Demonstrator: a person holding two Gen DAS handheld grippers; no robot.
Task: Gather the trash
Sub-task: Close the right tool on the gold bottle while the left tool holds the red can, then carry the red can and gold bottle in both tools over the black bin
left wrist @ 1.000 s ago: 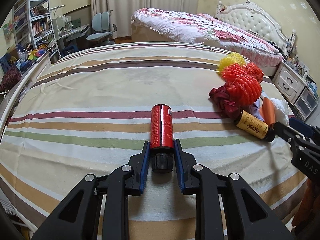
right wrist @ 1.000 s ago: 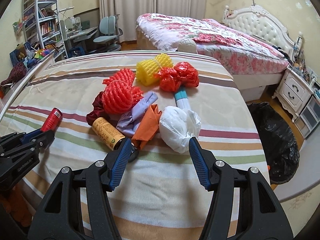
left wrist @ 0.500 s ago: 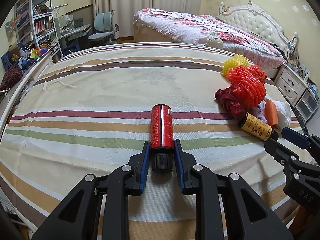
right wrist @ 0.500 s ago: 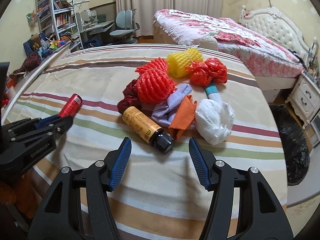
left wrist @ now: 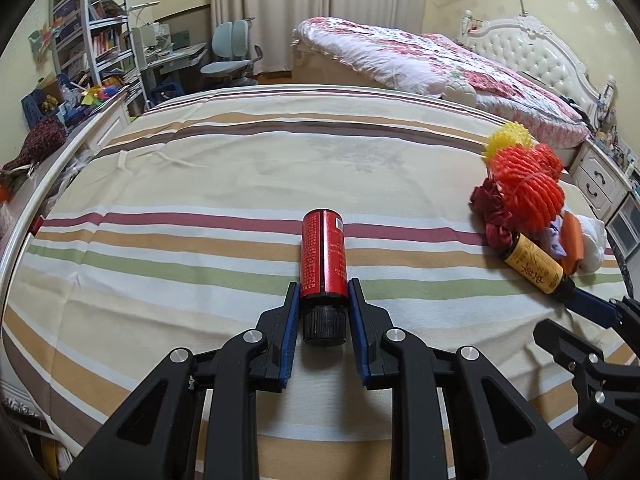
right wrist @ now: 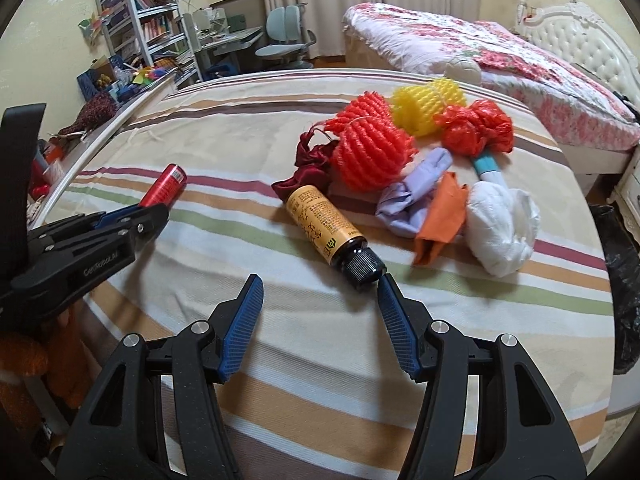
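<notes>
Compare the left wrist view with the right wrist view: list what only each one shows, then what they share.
Only the left wrist view: the black cap of the red bottle, clamped in the left gripper.
Only the right wrist view: the black trash bag, a red mesh bundle and the light blue tube.
Both: red bottle, yellow bottle, orange foam nets, striped bedspread.
</notes>
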